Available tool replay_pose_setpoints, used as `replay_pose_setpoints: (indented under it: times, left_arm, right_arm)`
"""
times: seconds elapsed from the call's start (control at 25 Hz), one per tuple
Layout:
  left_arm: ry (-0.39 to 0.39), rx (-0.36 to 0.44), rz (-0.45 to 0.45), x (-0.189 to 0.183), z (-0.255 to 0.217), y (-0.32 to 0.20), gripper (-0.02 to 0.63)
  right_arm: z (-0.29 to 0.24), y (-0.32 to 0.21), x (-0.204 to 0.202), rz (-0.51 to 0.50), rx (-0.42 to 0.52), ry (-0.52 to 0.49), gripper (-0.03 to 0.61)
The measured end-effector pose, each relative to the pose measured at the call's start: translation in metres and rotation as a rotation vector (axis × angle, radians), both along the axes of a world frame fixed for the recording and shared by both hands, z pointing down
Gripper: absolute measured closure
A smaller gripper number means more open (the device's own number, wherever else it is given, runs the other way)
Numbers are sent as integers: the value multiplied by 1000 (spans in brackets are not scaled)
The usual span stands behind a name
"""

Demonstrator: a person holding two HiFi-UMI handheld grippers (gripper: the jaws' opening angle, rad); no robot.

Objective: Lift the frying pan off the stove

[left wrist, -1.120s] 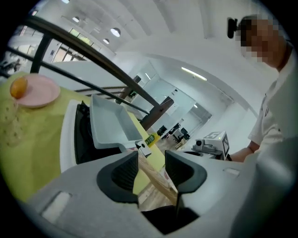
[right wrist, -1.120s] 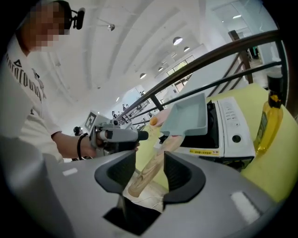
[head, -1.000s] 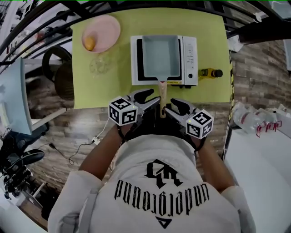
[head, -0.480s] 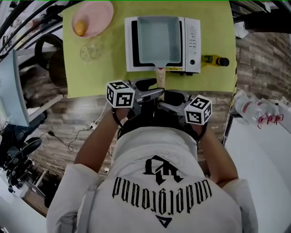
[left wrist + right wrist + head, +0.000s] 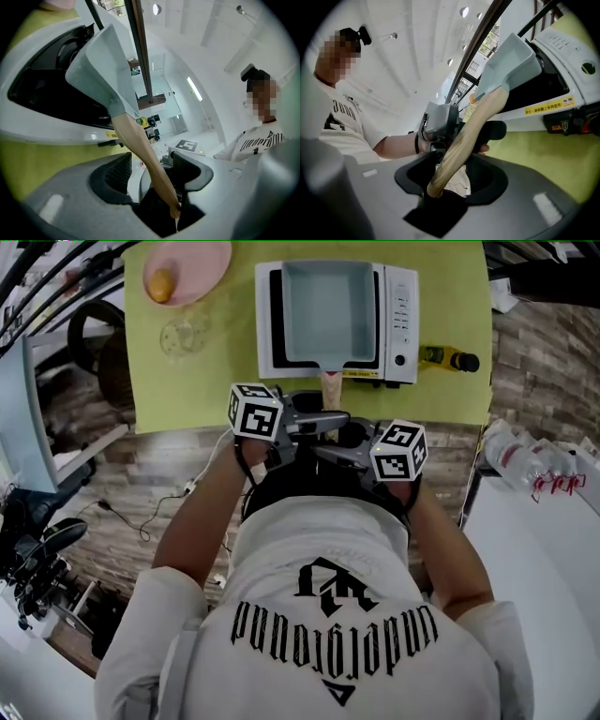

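My left tongs [image 5: 150, 172] gape, my right tongs [image 5: 452, 177] are closing, the frying pan handle [image 5: 133, 136] between both; lifting unclamped, it slips.

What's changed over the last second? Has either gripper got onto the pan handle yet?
Both grippers closed in from the sides: the left gripper and the right gripper now each have the wooden handle between their jaws. No pads press on it yet; the right jaws are closing. The frying pan sits on the stove as before; plate and bottle are unmoved.
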State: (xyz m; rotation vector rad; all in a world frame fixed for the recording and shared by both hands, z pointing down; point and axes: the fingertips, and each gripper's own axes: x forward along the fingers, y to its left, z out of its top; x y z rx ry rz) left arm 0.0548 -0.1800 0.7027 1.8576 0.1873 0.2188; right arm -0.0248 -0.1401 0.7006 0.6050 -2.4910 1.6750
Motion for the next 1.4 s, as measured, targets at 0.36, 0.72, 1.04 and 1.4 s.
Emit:
replay_pose_setpoints:
  times: [0.36, 0.72, 1.04, 1.4]
  left_arm:
    - [21, -10, 4, 3, 1, 2, 437]
    - [17, -7, -4, 3, -3, 1, 446]
    - [28, 36, -17, -11, -33, -2, 445]
    - [26, 108, -19, -37, -93, -7, 437]
  right_arm:
    - [0, 2, -6, -27, -14, -56, 399]
    - [-4, 0, -8, -39, 6, -66, 399]
    - [-32, -1, -21, -61, 69, -70, 397]
    - [-93, -9, -48, -25, 136, -120, 396]
